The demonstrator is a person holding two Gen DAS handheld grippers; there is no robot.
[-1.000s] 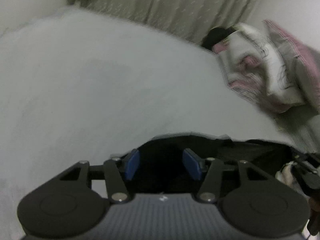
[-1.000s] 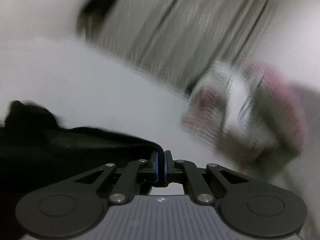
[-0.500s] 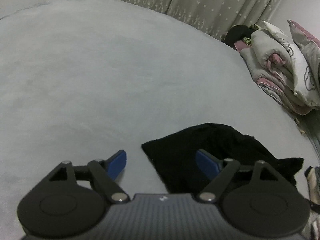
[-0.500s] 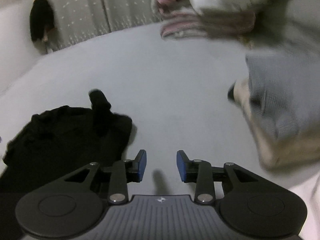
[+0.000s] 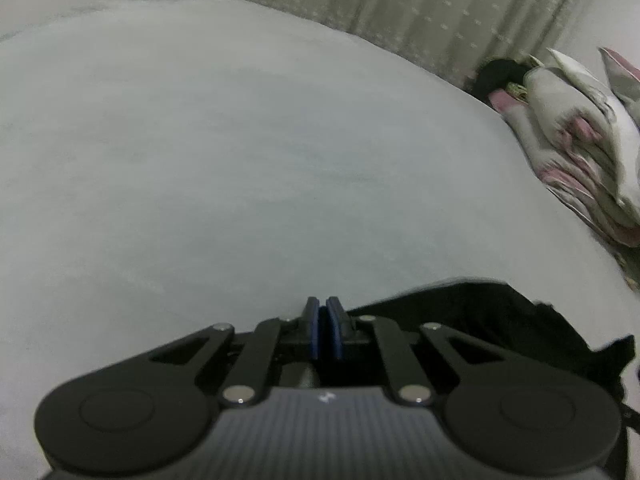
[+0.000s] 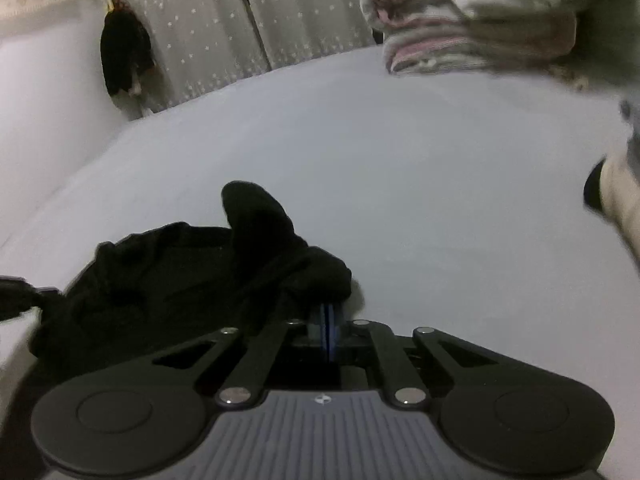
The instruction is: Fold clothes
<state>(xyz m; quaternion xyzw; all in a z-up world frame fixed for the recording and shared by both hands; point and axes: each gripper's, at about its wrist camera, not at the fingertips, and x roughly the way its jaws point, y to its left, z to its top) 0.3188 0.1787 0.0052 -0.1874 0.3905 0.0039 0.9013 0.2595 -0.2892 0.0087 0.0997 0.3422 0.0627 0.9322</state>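
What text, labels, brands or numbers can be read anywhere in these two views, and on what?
No readable text in either view.
Left gripper body: a small white mark, a logo rather than letters, too small to make out.
Right gripper body: a similar small white emblem, unreadable.
Curtain: only a pattern of small pale dots, no writing.

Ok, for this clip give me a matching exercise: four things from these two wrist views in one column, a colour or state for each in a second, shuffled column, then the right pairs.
Things:
1. right gripper
2. bed sheet
3. rolled quilt
4. curtain

Colour or state:
A. plain pale grey, spread flat
B. grey with small white dots, hanging
C. shut on the black garment
D. bundled, with pink showing in its folds

Pairs: 1-C, 2-A, 3-D, 4-B
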